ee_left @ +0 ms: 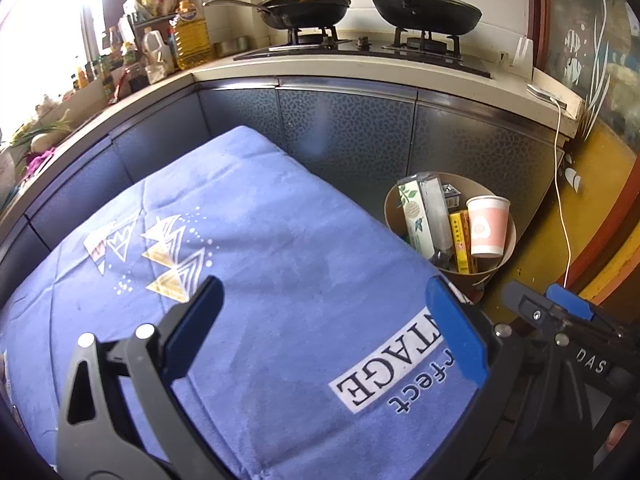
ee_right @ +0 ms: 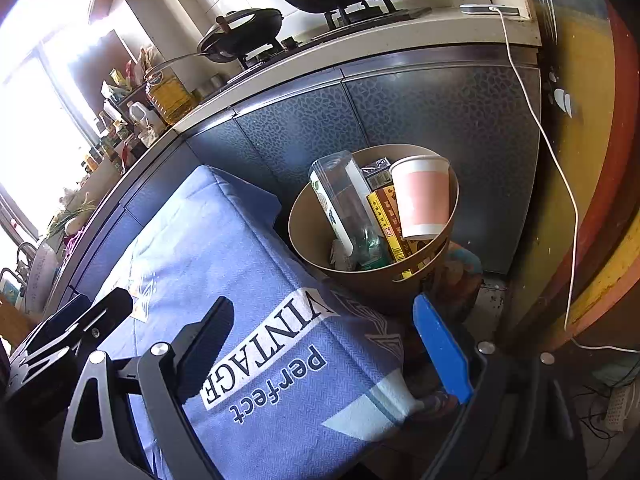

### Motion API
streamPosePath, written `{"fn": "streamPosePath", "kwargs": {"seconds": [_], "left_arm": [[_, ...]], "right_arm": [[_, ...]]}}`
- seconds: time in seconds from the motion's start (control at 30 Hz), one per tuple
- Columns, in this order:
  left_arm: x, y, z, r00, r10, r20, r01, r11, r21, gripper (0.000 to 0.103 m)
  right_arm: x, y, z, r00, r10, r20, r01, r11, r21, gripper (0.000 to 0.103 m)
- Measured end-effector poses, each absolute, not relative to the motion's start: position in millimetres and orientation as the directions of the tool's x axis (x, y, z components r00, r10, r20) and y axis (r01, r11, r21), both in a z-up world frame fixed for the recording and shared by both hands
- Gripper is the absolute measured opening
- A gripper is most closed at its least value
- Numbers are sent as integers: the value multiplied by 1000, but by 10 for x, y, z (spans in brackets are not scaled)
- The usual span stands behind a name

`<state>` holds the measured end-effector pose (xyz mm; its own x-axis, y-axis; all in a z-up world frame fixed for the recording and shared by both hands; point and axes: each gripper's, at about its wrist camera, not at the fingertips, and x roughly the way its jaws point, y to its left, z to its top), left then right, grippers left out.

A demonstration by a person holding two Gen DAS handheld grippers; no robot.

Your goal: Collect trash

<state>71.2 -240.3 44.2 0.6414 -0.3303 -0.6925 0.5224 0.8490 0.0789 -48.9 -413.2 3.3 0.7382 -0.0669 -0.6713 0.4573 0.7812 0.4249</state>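
Two handheld grippers hover over a blue cloth (ee_left: 248,240) that covers a low table in a kitchen. The cloth carries white and yellow triangle prints and a white label reading "perfect VINTAGE".

A round brown bin (ee_right: 372,280) stands just beside the cloth's far right corner, in front of dark patterned cabinet doors (ee_left: 348,128). The trash sits inside the bin: a pink and white paper cup (ee_right: 422,196) leaning against the bin's right wall, a yellow box (ee_right: 390,220) left of the cup, a clear plastic bottle (ee_right: 346,204) tilted at the bin's left side, and a white carton with a leaf print (ee_left: 414,216) beside the bottle. A small dark box (ee_right: 376,174) shows behind them.

The left gripper (ee_left: 332,328) is above the cloth, left of the bin, its jaws spread wide with nothing between them. The right gripper (ee_right: 332,344) is nearer the bin, over the cloth's label, its jaws also spread wide and holding nothing. The two grippers are close together, side by side.

Above the bin, on the counter, a stove (ee_left: 360,50) holds two black pans (ee_left: 426,10). Left of the stove stands a yellow oil bottle (ee_left: 192,36) among jars and packets. A white cable (ee_right: 552,152) hangs down right of the bin
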Motion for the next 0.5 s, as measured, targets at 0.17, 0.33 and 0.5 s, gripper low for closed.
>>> {"fn": "streamPosePath", "kwargs": {"seconds": [0.17, 0.33, 0.5], "left_arm": [[722, -2393, 431, 634, -324, -702, 521, 850, 79, 97], [709, -2405, 432, 628, -325, -707, 531, 843, 84, 97], [708, -2412, 427, 634, -307, -709, 524, 845, 103, 97]], "right_arm": [[-493, -4135, 34, 739, -58, -671, 455, 777, 435, 89], [-499, -4122, 41, 743, -51, -667, 449, 778, 440, 89], [-486, -4110, 23, 741, -41, -671, 445, 777, 445, 89]]}}
